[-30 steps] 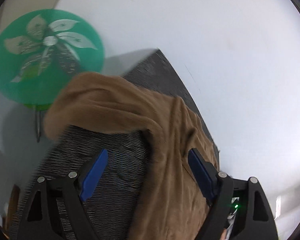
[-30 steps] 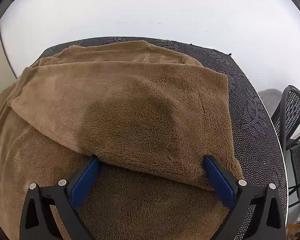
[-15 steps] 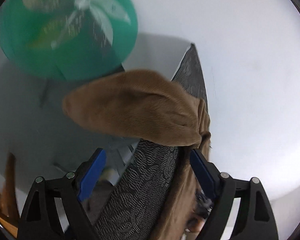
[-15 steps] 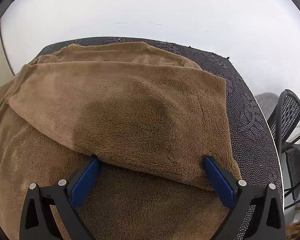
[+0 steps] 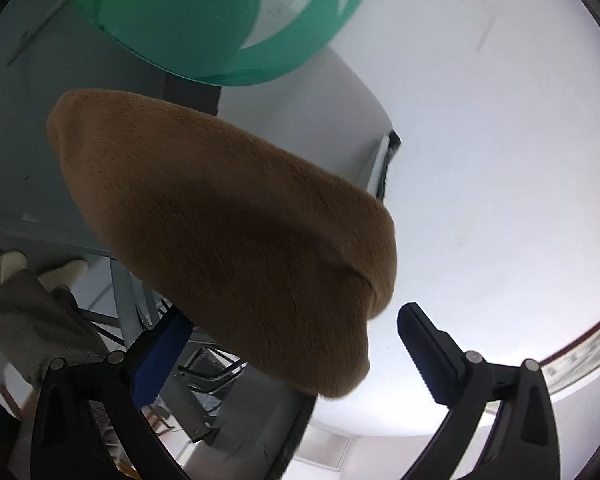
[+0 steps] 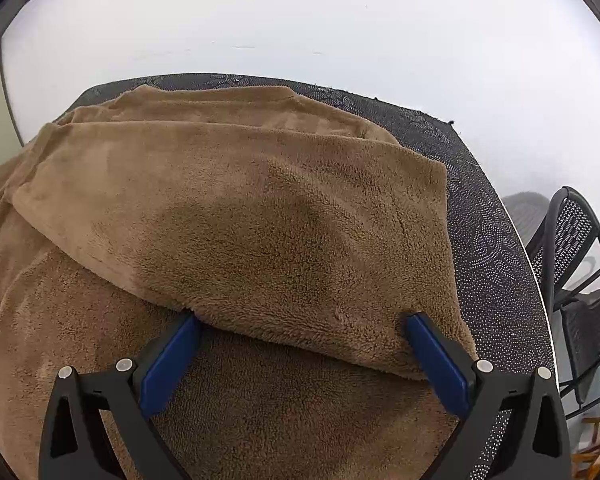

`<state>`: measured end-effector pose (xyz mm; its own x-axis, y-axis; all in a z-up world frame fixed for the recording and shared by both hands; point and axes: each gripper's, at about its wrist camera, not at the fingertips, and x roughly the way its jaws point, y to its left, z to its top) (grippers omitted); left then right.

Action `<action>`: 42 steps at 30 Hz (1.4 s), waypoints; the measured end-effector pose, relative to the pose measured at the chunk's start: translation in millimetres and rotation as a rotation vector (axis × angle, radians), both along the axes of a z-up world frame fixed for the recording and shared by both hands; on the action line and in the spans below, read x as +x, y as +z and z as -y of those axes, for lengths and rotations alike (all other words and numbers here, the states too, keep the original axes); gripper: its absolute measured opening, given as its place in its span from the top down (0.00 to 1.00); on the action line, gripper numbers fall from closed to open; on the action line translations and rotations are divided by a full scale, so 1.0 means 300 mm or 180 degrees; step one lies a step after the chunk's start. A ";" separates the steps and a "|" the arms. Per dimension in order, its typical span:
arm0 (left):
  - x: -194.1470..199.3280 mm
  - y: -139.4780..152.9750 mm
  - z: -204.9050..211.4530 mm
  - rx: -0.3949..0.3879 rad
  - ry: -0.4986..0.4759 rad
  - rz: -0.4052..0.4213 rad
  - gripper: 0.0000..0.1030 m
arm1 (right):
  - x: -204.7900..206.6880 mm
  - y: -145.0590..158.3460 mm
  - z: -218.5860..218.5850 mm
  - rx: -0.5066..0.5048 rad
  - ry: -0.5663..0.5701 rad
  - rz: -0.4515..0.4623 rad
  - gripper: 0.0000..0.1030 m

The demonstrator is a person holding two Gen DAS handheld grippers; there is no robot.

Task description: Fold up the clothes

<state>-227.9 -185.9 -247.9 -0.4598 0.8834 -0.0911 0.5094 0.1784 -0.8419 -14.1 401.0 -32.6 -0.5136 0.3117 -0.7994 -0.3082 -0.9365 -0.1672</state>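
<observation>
Fleecy matt brown garment (image 6: pixel 260 240); dotted woven tablecloth (image 6: pixel 496 248).

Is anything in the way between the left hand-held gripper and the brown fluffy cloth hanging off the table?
Nothing visible is. The brown cloth hangs right in front of the left hand-held gripper, whose jaws are opening. The cloth's lower tip sits between them, with neither pad pressing on it.

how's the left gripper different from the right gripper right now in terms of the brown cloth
The left gripper faces a hanging lobe of the brown fleece garment that droops off the table edge; the right gripper looks down on the same garment lying spread on the dark patterned table.

The left gripper's jaws are opening with the cloth between them; the right gripper's wide jaws straddle a folded flap's edge.

Both have blue pads on black fingers.
</observation>
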 end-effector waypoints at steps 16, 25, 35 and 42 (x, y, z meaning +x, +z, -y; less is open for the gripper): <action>-0.055 0.267 0.079 -0.1004 0.0495 -0.0510 0.82 | 0.000 0.004 0.022 0.0187 0.0014 0.0007 0.00; 0.020 1.016 -0.281 -0.2578 0.0036 -0.2862 0.82 | 0.003 -0.003 -0.003 0.0017 0.0010 -0.0005 0.00; 0.449 0.969 -1.220 -0.4827 -0.2661 -0.5061 0.82 | -0.005 -0.009 -0.015 -0.0118 0.0003 -0.0013 0.00; 0.613 0.798 -1.310 -0.6122 -0.3126 -0.5795 0.76 | -0.007 -0.012 -0.024 -0.0226 0.0000 -0.0022 0.00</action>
<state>-44.1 207.1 -8.6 -0.6996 0.3402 -0.6284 -0.7146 -0.3269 0.6185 -16.0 408.2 -36.1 -0.5192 0.2545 -0.8159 -0.3092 -0.9459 -0.0982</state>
